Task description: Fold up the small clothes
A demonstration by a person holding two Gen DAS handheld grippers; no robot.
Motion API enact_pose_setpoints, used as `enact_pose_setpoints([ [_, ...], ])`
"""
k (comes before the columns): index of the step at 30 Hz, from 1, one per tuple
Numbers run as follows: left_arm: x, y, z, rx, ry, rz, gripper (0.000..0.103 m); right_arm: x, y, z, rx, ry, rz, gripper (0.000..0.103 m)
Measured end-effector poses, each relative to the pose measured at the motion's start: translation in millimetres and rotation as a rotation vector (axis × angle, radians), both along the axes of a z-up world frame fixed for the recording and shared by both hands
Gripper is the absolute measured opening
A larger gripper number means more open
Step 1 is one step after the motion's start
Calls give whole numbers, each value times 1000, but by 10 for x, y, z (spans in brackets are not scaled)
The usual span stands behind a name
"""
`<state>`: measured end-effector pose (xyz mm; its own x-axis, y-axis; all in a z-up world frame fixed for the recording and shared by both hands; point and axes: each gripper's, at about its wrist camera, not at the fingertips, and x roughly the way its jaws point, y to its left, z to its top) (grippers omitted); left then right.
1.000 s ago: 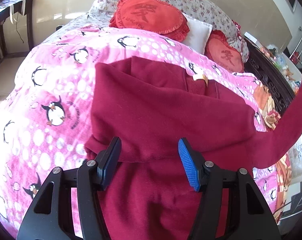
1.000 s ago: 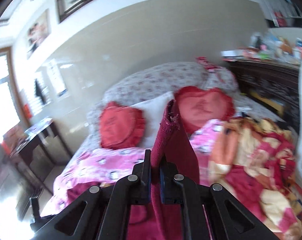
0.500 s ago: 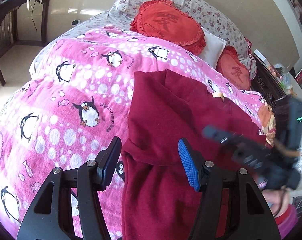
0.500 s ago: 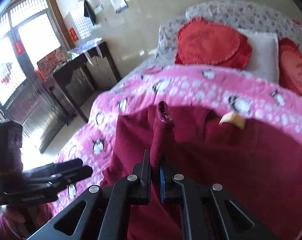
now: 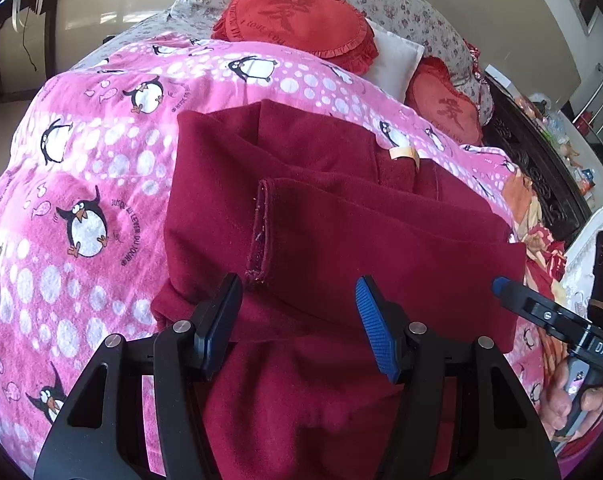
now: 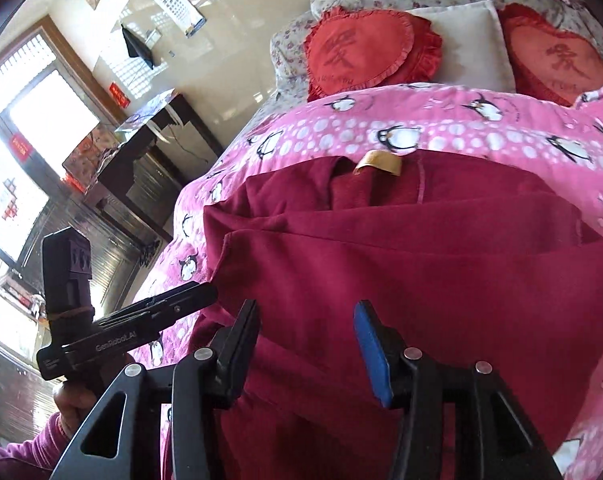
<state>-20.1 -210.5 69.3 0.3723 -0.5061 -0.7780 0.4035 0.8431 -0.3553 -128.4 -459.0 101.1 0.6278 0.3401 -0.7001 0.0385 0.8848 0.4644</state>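
Observation:
A dark red fleece garment (image 5: pixel 341 232) lies on the pink penguin blanket (image 5: pixel 81 184), with one sleeve folded across its body and the cuff (image 5: pixel 259 236) facing left. A tan neck label (image 5: pixel 403 154) shows at its far edge. My left gripper (image 5: pixel 297 312) is open and empty just above the garment's near part. My right gripper (image 6: pixel 305 340) is open and empty over the garment (image 6: pixel 421 264), and it also shows at the right edge of the left wrist view (image 5: pixel 541 312). The left gripper shows in the right wrist view (image 6: pixel 141 320).
Two red heart cushions (image 5: pixel 297 16) (image 5: pixel 445 108), a white pillow (image 5: pixel 393 60) and floral pillows lie at the bed's head. A dark desk (image 6: pixel 149 136) stands left of the bed. A dark carved wooden bed frame (image 5: pixel 541 184) runs along the right.
My right gripper has opened and let go of the sleeve, which now lies folded across the garment's body. The right gripper has drawn back to the right. The left gripper stays open.

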Motion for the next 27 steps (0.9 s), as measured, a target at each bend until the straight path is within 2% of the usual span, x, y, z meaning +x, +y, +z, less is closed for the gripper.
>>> enact_pose_setpoints([
  [6,71,-120,-120,14,4,3,59,-421,-410,-22,37,11,-91,47],
  [7,74,-143,-131,19,3,1,56,-471,-454,-18,40,9,-103,47],
  [8,73,-160,-128,24,-3,6,38,-519,-499,-10,42,6,-114,47],
  [9,73,-178,-119,31,-8,5,15,-572,-554,6,43,1,-129,47],
  [10,70,-197,-100,32,-12,0,10,-614,-602,23,41,-5,-147,47],
  [15,21,-230,276,-21,-111,-25,6,-751,-834,123,-2,-35,-246,47],
  [18,69,-113,581,-67,-166,4,6,-834,-1026,222,-42,-44,-313,47],
  [20,100,3,668,-73,-183,32,6,-845,-1100,259,-50,-45,-338,47],
  [23,103,159,570,-37,-187,71,6,-822,-1145,242,-104,-19,-370,47],
  [27,125,205,167,10,-82,86,6,-593,-969,145,-149,-15,-299,47],
])
